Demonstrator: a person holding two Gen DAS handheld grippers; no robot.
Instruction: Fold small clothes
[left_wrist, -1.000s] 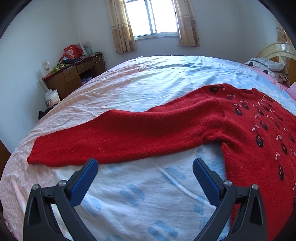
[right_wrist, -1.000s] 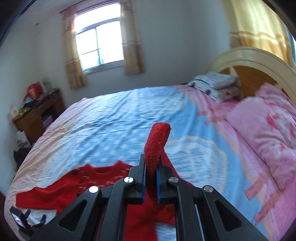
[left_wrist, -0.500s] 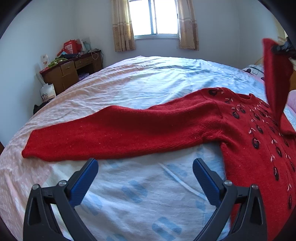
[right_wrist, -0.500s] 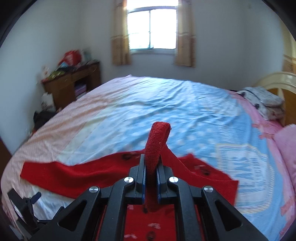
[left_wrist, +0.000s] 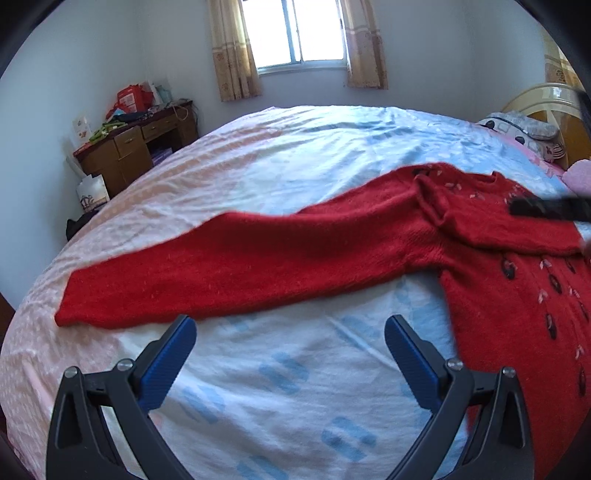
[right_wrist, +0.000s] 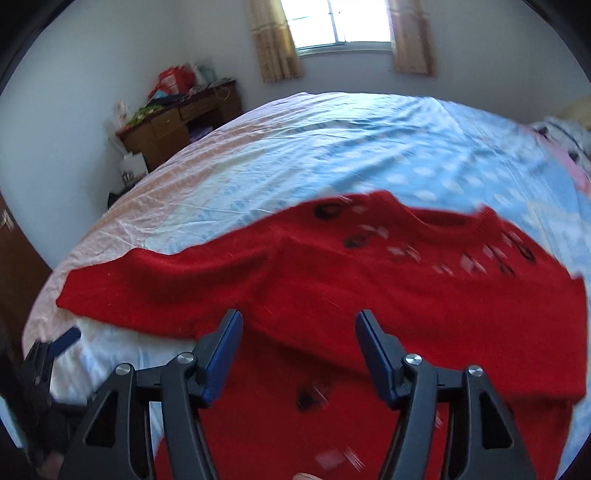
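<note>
Both views are lit by daylight from the bright, curtained window (left_wrist: 301, 35) in the far wall; its panes are blown out to white. The pale blue and white bed sheet (left_wrist: 295, 155) is evenly lit, and only soft shadows are cast. Strong fisheye bending is seen, and the corners are cut off by dark vignetting. The left wrist view is fairly sharp. The right wrist view is smeared by motion blur, most clearly across the red knitted sweater (right_wrist: 369, 288) and its dark pattern.
</note>
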